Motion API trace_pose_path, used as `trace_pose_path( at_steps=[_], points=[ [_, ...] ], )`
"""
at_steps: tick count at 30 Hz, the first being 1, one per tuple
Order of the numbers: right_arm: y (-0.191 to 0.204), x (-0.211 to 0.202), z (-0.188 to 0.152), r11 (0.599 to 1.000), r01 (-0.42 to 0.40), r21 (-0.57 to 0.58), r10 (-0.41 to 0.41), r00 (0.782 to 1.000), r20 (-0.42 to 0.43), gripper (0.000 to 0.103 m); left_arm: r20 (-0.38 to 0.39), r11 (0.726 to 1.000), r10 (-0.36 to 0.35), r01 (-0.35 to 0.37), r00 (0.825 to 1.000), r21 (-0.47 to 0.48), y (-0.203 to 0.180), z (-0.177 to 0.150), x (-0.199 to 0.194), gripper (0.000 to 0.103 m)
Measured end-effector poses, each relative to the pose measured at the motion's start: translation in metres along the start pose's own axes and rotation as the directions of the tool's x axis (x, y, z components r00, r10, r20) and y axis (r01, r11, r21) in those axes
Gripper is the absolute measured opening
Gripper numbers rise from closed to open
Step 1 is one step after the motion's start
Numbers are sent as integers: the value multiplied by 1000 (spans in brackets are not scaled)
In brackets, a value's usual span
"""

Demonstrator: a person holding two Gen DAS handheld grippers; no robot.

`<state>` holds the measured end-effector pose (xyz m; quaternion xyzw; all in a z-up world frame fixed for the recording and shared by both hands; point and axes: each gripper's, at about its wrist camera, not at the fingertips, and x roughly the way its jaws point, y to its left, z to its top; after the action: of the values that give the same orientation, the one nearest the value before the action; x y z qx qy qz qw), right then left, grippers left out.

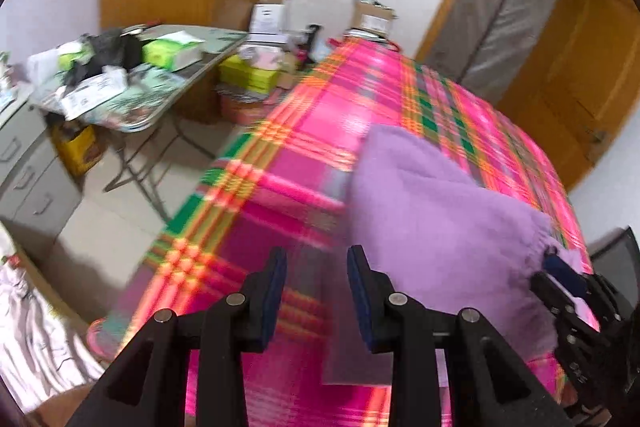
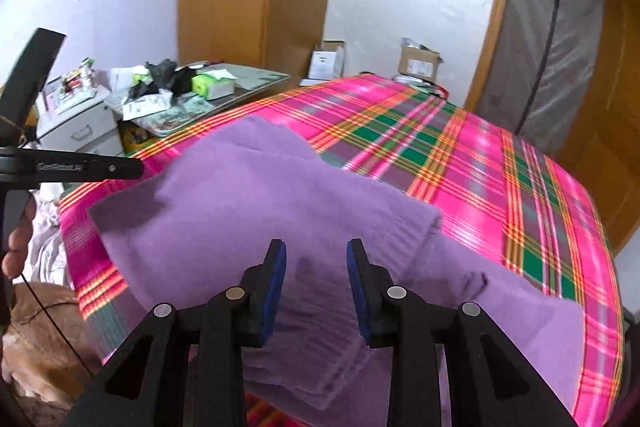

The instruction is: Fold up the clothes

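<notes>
Purple garment lies folded at bed's near edge | both tools, left and right, gape empty | risk: layers slipping off the edge

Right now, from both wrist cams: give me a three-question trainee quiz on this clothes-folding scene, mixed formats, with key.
1. True or false: the left gripper is shut on the fuzzy purple garment.
2. Multiple choice: the purple garment lies on A) a bare wooden floor, B) the pink plaid bedcover, C) a white drawer cabinet.
3. Fill in: the right gripper hovers over the garment with its jaws ____.

Key: 1 false; 2 B; 3 open.
</notes>
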<state>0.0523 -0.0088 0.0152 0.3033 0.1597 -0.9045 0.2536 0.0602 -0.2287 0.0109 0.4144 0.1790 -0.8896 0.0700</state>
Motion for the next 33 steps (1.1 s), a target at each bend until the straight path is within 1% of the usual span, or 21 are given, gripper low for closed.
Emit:
trace_pose_path(
  at_steps=[2,5,8,12,14,19,23,26,29,30,33],
  points=[
    [6,2,1,1000,-16,-9,16,1000,-5,33,-15,1000,19,-19,1000,-4,6,-3,2,32],
    [15,6,2,999,-47,-25,47,999,-15,33,-37,1000,19,-19,999,4,10,-7,7,32],
    [26,8,3,995,-89,-49,88,996,-23,33,-46,1000,-7,7,999,-11,14,-7,7,32],
    [46,6,6,983,-165,-86,166,986,3,34,-57,998,-45,43,997,-35,19,-6,7,32],
    [56,5,6,974,-198,-105,200,980,8,37,-62,997,-63,60,996,-47,21,-6,6,32],
    [75,4,9,946,-284,-153,289,957,7,37,-74,992,-110,104,991,-77,27,-5,6,32],
    [96,6,11,910,-363,-198,370,929,-3,39,-83,987,-135,127,987,-99,32,-2,7,32],
    [110,13,13,896,-391,-212,395,918,-26,40,-90,985,-143,133,986,-112,34,2,9,32],
    [118,20,14,888,-407,-212,406,912,-52,40,-98,982,-151,138,984,-126,36,6,12,32],
    [121,23,14,888,-408,-212,405,912,-58,40,-100,982,-154,140,983,-130,37,7,13,32],
    [125,28,14,898,-383,-215,380,923,-58,40,-104,981,-161,147,982,-124,37,12,17,32]
  ],
)
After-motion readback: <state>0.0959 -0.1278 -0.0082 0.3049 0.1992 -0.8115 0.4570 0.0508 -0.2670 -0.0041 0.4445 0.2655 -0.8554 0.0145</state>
